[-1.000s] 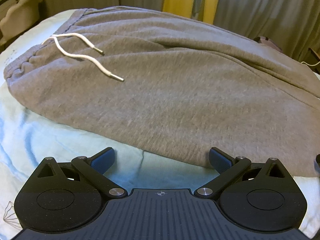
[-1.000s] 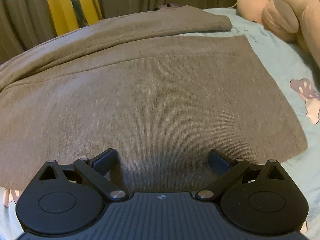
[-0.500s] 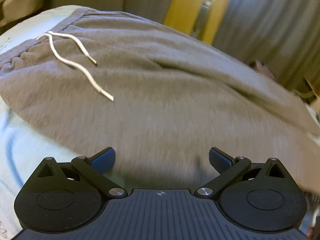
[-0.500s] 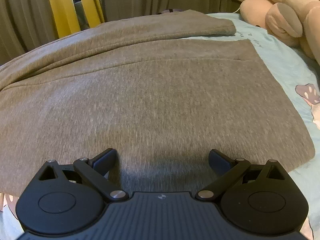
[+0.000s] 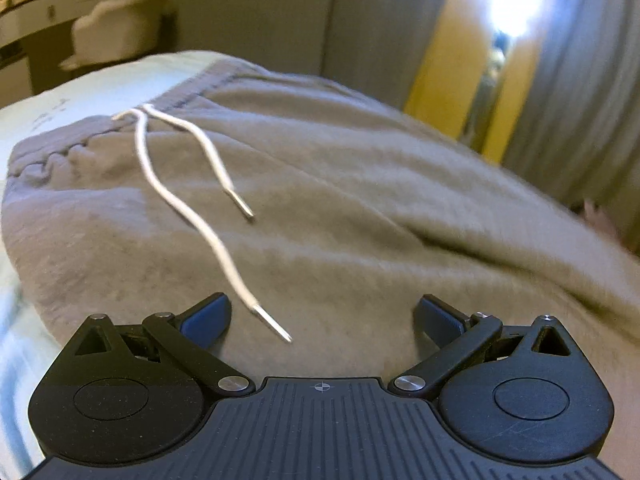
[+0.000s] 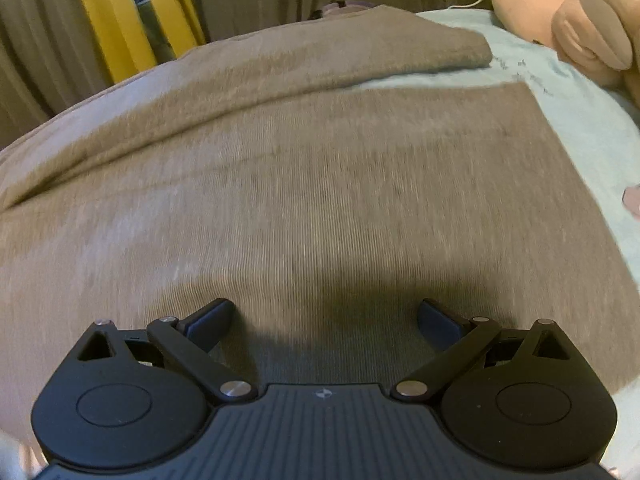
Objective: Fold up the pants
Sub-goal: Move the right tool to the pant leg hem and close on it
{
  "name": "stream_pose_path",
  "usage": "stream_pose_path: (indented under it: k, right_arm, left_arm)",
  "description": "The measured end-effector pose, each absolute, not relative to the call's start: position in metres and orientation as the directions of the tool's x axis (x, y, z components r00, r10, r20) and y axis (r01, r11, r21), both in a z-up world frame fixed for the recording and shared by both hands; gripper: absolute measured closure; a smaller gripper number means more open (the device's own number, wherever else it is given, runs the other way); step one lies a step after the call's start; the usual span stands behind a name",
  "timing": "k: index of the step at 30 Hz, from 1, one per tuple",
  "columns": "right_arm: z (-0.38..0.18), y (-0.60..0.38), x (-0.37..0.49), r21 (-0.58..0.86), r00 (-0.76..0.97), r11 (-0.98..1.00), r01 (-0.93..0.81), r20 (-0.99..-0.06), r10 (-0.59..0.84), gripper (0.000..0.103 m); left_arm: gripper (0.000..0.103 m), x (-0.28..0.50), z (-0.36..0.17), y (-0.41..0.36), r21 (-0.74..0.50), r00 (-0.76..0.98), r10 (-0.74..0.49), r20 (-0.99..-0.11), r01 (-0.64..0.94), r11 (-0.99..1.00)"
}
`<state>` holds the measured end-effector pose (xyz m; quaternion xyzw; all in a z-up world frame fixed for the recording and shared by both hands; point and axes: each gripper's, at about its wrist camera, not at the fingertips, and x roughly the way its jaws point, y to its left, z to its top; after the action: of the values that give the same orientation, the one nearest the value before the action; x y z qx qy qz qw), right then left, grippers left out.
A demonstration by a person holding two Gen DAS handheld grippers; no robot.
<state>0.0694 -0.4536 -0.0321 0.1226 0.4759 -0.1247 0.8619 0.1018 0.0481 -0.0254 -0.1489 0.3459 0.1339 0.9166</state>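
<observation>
Grey sweatpants lie spread on a light blue bed sheet. The elastic waistband is at the left, with a white drawstring lying across the fabric. My left gripper is open, low over the upper part of the pants, and the drawstring tip lies between its fingers. In the right wrist view the pant legs stretch toward the leg ends at the right. My right gripper is open, low over the near leg, casting a shadow on it.
Pink plush toys sit on the bed at the far right. Grey and yellow curtains hang behind the bed. A desk with a cream chair stands at the far left. The near leg's end edge borders bare sheet.
My left gripper has moved forward from the sheet's edge onto the pants, toward the waistband and drawstring. My right gripper has moved a little further over the leg. Both stay open.
</observation>
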Motion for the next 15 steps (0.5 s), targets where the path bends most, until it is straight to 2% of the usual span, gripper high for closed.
stream_pose_path:
  k: [4,6,8,10,11,15]
  right_arm:
    - [-0.001,-0.453,0.118,0.185,0.642,0.92,0.347,-0.761,-0.089,0.004]
    - [0.01,-0.454,0.163,0.275,0.696,0.904,0.328,-0.717,-0.035,0.005]
    - [0.014,-0.455,0.213,0.328,0.725,0.889,0.319,-0.689,-0.006,0.013]
    - [0.011,-0.456,0.261,0.337,0.727,0.881,0.332,-0.686,-0.012,0.028]
    - [0.007,-0.457,0.288,0.346,0.718,0.87,0.35,-0.696,-0.012,0.032]
    - [-0.015,-0.465,0.369,0.362,0.654,0.802,0.476,-0.755,-0.047,0.035]
  left_arm:
    - [0.0,0.104,-0.033,0.05,-0.195,0.746,0.172,-0.644,-0.377,0.906]
    - [0.0,0.108,-0.037,0.04,-0.117,0.734,0.215,-0.644,-0.372,0.921]
    - [0.0,0.113,-0.043,0.03,-0.027,0.725,0.256,-0.64,-0.354,0.935]
    - [0.0,0.111,-0.046,0.021,0.01,0.74,0.273,-0.615,-0.339,0.941]
    - [0.0,0.11,-0.047,0.021,0.009,0.742,0.278,-0.61,-0.344,0.939]
    - [0.0,0.108,-0.054,0.019,0.003,0.754,0.295,-0.586,-0.363,0.932]
